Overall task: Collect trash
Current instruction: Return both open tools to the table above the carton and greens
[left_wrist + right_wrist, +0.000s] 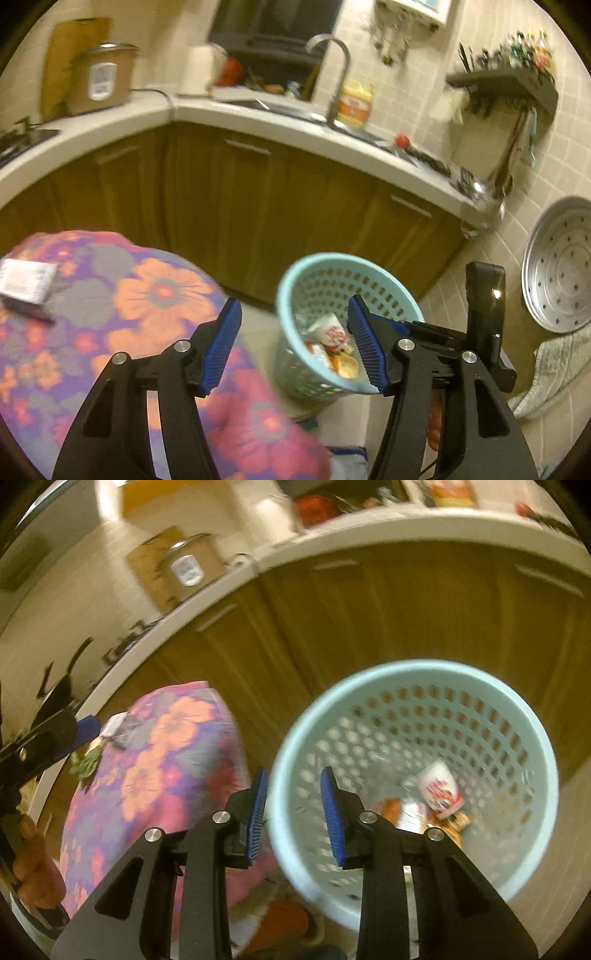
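Both claws, left and right, tilt downward over the bin, released and empty.

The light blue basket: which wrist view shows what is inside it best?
The right wrist view. The light blue basket fills much of the frame, seen from above, with the wrappers at its bottom in plain sight. In the left wrist view the basket is smaller, and the gripper's finger covers part of its contents.
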{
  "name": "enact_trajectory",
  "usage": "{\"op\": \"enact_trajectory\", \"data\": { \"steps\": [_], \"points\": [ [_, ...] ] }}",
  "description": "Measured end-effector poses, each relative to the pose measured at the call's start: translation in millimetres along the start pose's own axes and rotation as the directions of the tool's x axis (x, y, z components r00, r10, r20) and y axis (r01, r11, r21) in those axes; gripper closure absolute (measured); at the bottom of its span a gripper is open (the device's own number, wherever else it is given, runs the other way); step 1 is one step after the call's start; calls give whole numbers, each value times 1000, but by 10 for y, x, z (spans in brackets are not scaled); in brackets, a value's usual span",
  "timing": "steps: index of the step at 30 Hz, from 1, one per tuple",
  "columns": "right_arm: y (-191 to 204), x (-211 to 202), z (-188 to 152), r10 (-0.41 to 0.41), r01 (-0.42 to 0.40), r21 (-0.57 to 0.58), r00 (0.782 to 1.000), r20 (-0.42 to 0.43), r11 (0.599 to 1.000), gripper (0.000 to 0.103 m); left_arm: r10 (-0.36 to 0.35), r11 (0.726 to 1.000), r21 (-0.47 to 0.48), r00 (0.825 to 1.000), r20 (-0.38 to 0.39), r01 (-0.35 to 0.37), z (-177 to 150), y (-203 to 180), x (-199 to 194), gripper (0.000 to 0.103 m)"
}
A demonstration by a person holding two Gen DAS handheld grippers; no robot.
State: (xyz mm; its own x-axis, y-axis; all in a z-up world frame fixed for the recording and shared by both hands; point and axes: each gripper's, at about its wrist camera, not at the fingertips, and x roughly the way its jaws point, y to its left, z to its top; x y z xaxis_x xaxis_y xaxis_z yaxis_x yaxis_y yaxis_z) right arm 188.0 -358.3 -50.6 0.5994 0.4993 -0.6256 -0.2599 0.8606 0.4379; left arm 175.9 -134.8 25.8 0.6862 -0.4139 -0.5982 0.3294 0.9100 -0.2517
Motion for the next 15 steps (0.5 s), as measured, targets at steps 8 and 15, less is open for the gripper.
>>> {"op": "enact_trajectory", "data": {
  "steps": [8,15],
  "points": [
    [1015,117,120,90,-85,-220,996,11,972,50,199,976,-112,973,116,-186,-187,813,-871,40],
    [2013,448,166,156,-145,-421,988,-9,896,41,485,861,-231,867,114,-452,-508,1782,-1568,40]
  ]
}}
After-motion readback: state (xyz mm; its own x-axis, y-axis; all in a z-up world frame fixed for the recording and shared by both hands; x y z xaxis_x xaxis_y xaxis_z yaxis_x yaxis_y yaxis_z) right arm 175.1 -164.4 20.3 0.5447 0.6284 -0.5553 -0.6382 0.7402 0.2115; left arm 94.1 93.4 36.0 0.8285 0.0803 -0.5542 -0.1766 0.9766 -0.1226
